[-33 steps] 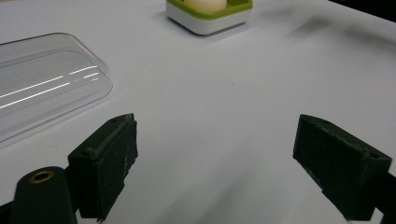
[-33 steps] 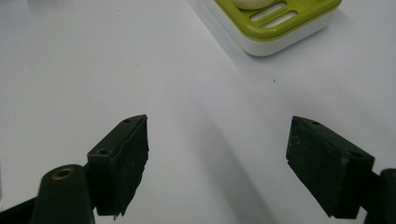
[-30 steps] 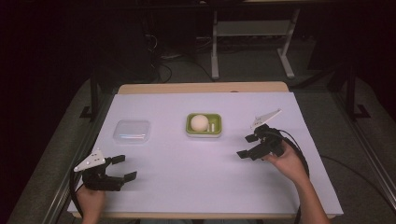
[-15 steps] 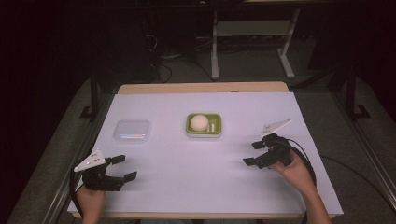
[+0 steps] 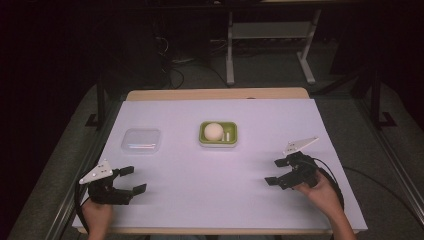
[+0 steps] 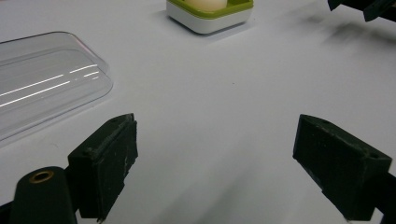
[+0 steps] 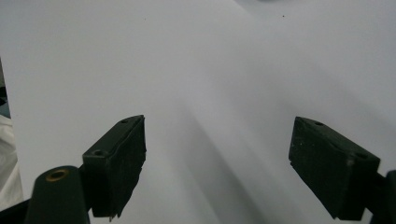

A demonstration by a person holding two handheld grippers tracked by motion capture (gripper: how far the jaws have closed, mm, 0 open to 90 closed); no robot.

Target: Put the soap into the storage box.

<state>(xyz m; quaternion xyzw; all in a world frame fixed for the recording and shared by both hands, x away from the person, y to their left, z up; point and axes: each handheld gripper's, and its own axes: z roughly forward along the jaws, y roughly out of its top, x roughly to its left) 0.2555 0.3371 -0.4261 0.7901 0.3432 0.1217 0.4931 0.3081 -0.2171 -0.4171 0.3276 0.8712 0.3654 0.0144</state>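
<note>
High view has both grippers parked low at the near edge of the table (image 5: 165,107), one at each corner, well apart from the things in the middle. The left gripper (image 5: 131,180) rests with jaws spread and nothing between them; the right gripper (image 5: 278,171) is likewise released and empty, tilted toward the centre. My guess is that this is a ready stance, jaws wide so either hand can go in for a grasp.

The tray (image 5: 218,134), green with a white base, sits mid-table with a pale ball (image 5: 213,131) in it and a small white piece beside the ball. The clear lid (image 5: 141,140) lies flat to its left, near but not touching, and the left gripper is nearest to it, which suits a left-hand pickup.

Left gripper view cuts the tray (image 6: 210,14) off at the top and the lid (image 6: 46,79) at the frame's left side. What the small white piece is, I cannot tell. Right gripper view looks across bare white surface.
</note>
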